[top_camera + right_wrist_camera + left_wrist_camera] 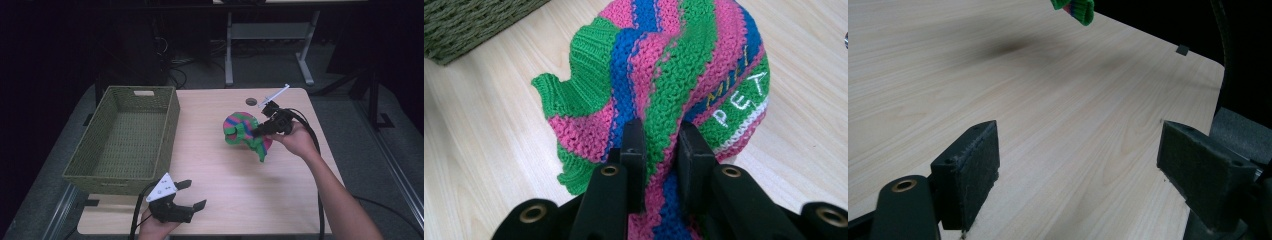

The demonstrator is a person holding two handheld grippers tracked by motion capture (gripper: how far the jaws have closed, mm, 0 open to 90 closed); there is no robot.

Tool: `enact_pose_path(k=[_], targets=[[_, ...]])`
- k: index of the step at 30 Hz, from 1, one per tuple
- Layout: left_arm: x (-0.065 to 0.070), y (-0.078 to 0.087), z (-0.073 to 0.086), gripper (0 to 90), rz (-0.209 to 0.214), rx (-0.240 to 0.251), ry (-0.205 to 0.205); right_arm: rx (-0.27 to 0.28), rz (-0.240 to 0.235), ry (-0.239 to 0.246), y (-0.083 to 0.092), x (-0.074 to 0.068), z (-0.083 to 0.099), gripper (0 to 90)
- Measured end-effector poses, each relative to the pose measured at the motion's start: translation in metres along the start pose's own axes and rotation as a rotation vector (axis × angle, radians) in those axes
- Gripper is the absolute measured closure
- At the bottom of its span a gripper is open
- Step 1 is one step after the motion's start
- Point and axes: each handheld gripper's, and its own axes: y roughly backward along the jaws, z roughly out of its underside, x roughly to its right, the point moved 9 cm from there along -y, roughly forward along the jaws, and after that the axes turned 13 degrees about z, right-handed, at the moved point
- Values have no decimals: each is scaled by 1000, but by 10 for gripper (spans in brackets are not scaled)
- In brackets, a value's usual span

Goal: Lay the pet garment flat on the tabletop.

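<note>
Your right claw (659,150) pinches a fold of the knitted garment (664,75), and the fold between its pads is hidden from you, as is the cloth below them, covered by the claw's body. In the right claw's view the picture's top edge cuts off the garment, and its white lettering runs round a curve, so you cannot read the whole word. The left claw's view catches just a green corner of it (1075,9), cut by the top edge. The basket (469,22) is clipped at the corner there.
</note>
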Motion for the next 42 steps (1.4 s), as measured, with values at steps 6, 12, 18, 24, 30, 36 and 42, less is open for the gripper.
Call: enact_pose_path(k=[6,12,18,24,30,36,42], targets=[[0,1,0,168,-1,-2,1,18,-5,14,10,-3,-2,763],[0,1,0,168,-1,-11,-8,28,-8,23,20,-9,-1,763],[0,0,0,168,0,-12,-10,47,-14,44,30,-18,2,763],[0,1,0,168,-3,-4,-7,63,-18,70,35,-26,6,763],[1,1,0,168,-2,-4,-9,78,-17,100,42,-36,9,763],[0,2,-1,168,-5,-1,-9,84,-20,118,47,-46,15,763],[0,2,-1,168,-5,4,-8,90,-28,132,51,-57,21,763]])
